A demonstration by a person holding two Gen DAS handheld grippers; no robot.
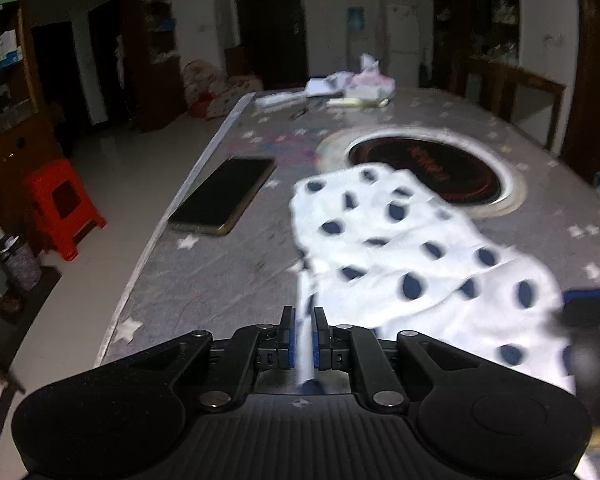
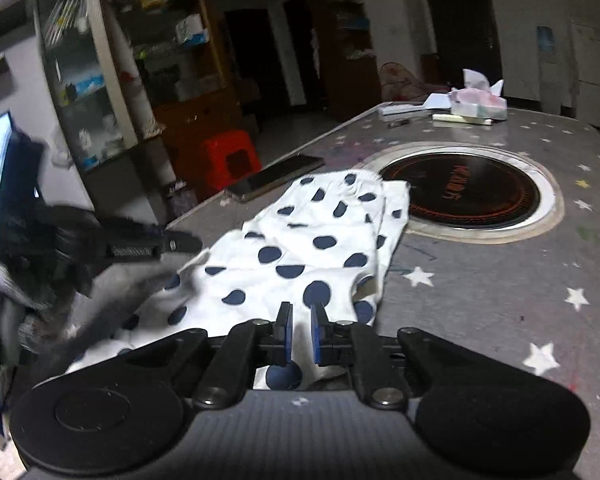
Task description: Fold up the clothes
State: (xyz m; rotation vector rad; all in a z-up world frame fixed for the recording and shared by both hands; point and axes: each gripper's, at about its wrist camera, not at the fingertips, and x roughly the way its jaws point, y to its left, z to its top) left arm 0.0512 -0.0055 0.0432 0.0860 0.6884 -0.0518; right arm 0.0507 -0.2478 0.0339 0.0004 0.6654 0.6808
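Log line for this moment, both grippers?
left gripper: shut on polka-dot garment | right gripper: shut on polka-dot garment | far end on table

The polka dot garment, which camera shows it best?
The right wrist view: the polka dot garment is sharp, its far end visible against the round cooktop. The left wrist view shows it motion-blurred and cut off at right.

White garment with navy polka dots (image 2: 300,248) is laid partly folded on the table, far end at 12 o'clock overlapping the round inset's rim.
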